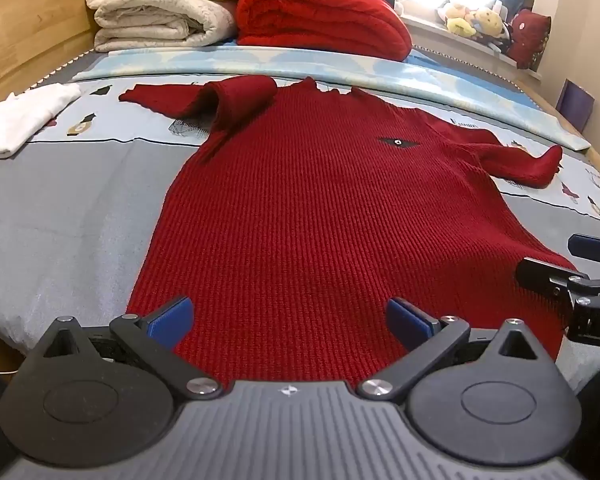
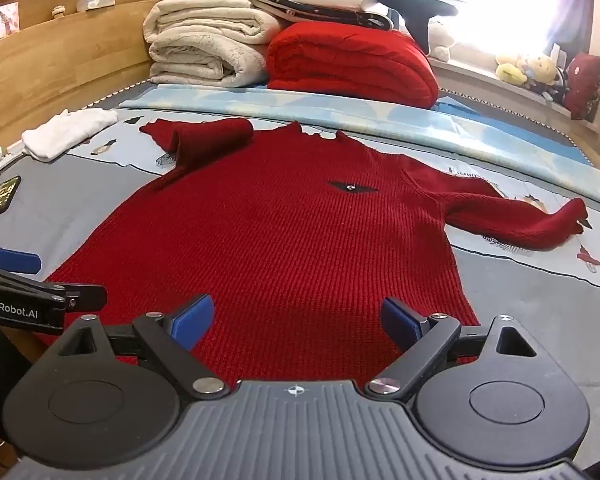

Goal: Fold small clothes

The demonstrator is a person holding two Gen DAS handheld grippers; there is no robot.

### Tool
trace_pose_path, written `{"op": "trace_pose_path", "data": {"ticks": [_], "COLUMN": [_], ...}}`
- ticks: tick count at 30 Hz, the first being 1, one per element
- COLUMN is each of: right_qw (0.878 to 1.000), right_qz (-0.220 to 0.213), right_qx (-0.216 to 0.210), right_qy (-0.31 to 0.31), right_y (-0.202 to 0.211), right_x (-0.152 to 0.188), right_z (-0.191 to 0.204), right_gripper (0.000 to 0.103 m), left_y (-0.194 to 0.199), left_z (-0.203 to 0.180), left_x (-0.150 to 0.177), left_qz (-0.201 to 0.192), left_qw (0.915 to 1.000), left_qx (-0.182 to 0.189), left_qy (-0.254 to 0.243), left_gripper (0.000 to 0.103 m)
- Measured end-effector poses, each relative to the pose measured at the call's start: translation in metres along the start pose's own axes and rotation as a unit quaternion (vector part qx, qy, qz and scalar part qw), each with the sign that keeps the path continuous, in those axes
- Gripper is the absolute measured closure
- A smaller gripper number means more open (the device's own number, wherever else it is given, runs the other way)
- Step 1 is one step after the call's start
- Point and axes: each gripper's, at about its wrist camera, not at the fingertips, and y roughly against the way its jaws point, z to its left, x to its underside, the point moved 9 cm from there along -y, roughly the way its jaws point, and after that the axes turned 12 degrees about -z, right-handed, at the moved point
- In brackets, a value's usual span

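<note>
sweater: dark red rib-knit sweater [image 1: 320,216], laid flat, front up, filling the centre of both my views; hem edge nearest me, neck at the top of the frame
knit: vertical ribs, dense, matte; small black diamond-shaped chest patch [image 1: 399,143] with a pale dot, detail too small to read
sleeves: sleeve at upper left [image 1: 204,98] folded back on itself, cuff opening showing; the other sleeve [image 1: 520,160] runs out to the right, cuff kinked upward
my left gripper [image 1: 288,322]: black linkage arms, blue pads [image 1: 172,318], spread wide, nothing between them, hovering over the hem at bottom centre; hem itself hidden behind the ribbed grey housing
my right gripper [image 2: 296,320]: same build, jaws wide apart, empty, above the hem; its other view is cut off at the right edge of the left camera
bed: grey and pale blue printed cotton sheet [image 1: 60,208], smooth, under the sweater
upper left: small white folded garment [image 1: 24,120], soft, crumpled
top of frame: cream fleecy folded blanket stack [image 1: 160,8] beside a bright red plush folded blanket [image 1: 320,20]
headboard: light wood panel [image 1: 28,28], left edge
far right: soft toys on the sill [image 1: 476,22], washed out by window glare
left edge, right view: black phone [image 2: 3,197] with a white cable, screen unreadable
</note>
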Motion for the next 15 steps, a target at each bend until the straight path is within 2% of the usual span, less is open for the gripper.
{"op": "trace_pose_path", "data": {"ticks": [3,15], "right_qw": [1.000,1.000], "right_qz": [-0.004,-0.009], "right_qx": [0.002,0.013], "right_qy": [-0.001,-0.011], "right_y": [0.0006,0.0074], "right_x": [-0.0006,-0.0002], "right_z": [-0.0009,-0.0010], "right_gripper": [0.017,0.017], "left_y": [-0.0004,-0.0002], "left_z": [0.0000,0.0006], "left_x": [0.0010,0.0014], "left_qz": [0.001,0.002], "left_qw": [1.0000,1.0000], "left_qx": [0.000,0.000], "left_qy": [-0.001,0.000], "left_gripper": [0.000,0.000]}}
